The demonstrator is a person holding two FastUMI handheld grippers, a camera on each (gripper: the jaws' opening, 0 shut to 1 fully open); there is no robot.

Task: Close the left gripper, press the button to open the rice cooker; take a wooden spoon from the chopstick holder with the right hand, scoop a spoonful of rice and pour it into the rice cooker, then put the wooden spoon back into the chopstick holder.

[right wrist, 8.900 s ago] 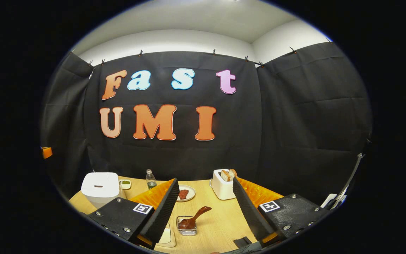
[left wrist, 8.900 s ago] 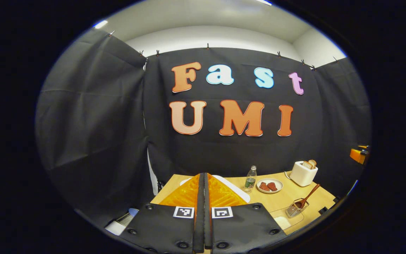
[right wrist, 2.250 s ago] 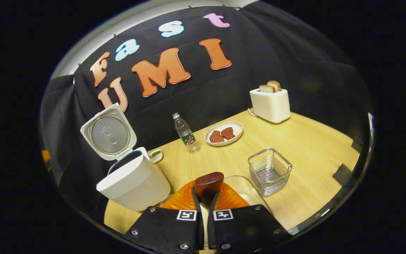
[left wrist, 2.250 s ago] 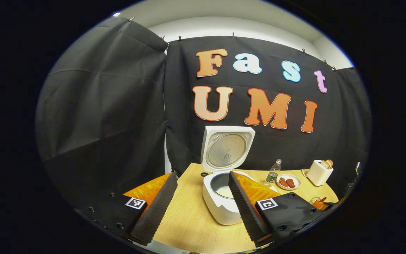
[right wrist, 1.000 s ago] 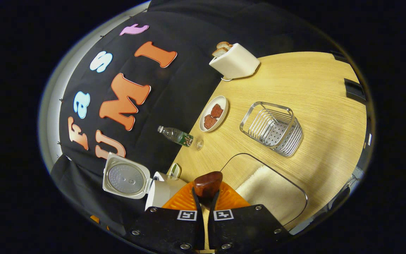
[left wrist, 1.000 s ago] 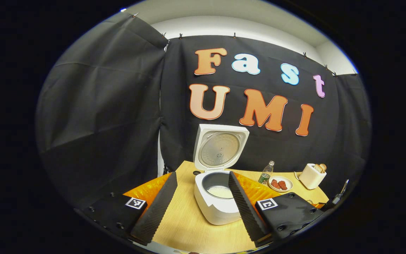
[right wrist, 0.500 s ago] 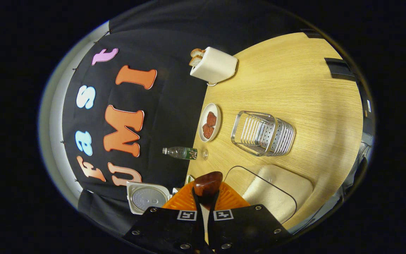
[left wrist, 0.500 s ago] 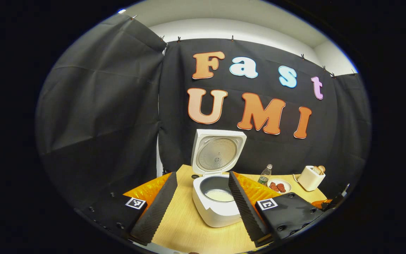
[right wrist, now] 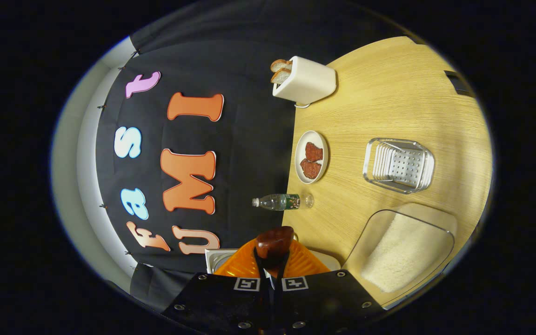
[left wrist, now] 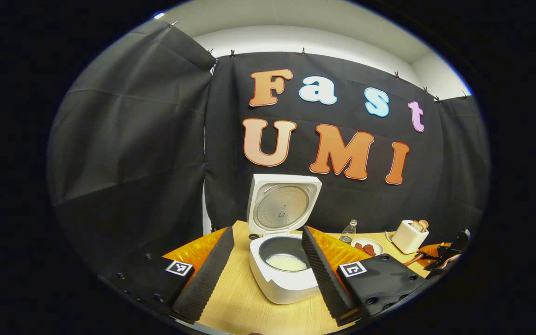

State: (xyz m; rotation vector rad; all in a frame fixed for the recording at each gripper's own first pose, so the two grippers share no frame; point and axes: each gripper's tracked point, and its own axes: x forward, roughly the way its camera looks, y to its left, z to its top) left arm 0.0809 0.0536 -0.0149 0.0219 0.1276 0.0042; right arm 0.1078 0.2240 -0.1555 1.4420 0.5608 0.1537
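Toward the far left corner of the pale wooden table (left wrist: 244, 302), the white square rice cooker (left wrist: 283, 277) stands with its lid (left wrist: 283, 204) swung fully upright, and white rice lies in the bottom of its grey inner pot. The left gripper (left wrist: 265, 274) hangs in front of it with its two fingers spread wide apart and nothing between them; the cooker shows in the gap. At the right rim of the left gripper view the right gripper (left wrist: 445, 253) shows, with a brown handle sticking out of it toward the table.

The right gripper view is rolled sideways, the table standing on the right. There the right gripper (right wrist: 271, 265) is clamped on the dark brown wooden spoon (right wrist: 274, 244), whose rounded bowl juts out past the fingertips. The wire-mesh metal chopstick holder (right wrist: 400, 165) sits near the table's front edge. Just beside it is the clear rectangular container of white rice (right wrist: 403, 251). Along the far edge stand a small clear water bottle (right wrist: 279, 202), a white plate (right wrist: 303, 160) with two reddish-brown pieces, and a white toaster (right wrist: 307, 81) with two slices of bread.
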